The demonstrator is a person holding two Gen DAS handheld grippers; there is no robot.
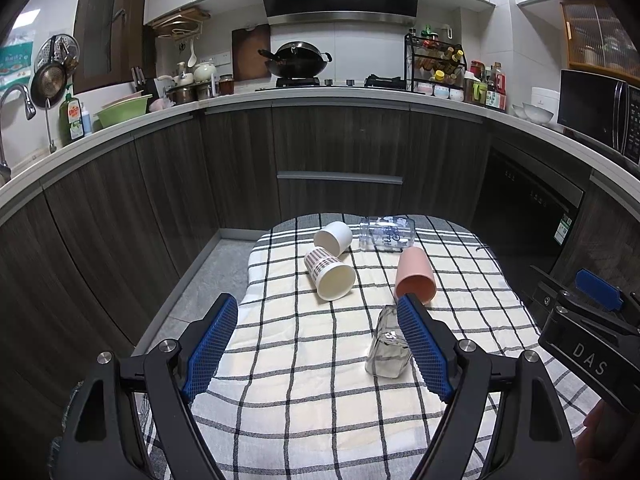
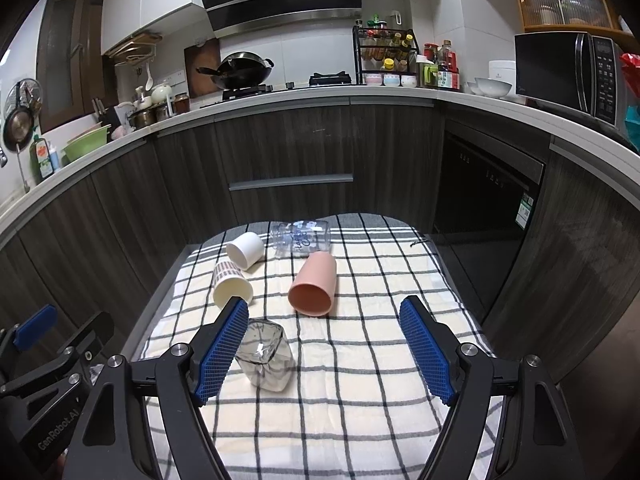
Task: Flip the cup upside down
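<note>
Checked cloth carries 5 cups, all on their sides: white cup, patterned cup, printed clear cup at far end; pink cup mid-cloth; clear glass nearest. Left gripper and right gripper both spread wide, holding nothing, above the near cloth.

- Checked tablecloth: woven cloth, matt.
- Clear tumbler: glass, glossy.
- Pink cup: smooth, matt.
- Gripper pads: blue, rough grid texture.
- Cabinet fronts: dark wood grain.
- Countertop: smooth white.
</note>
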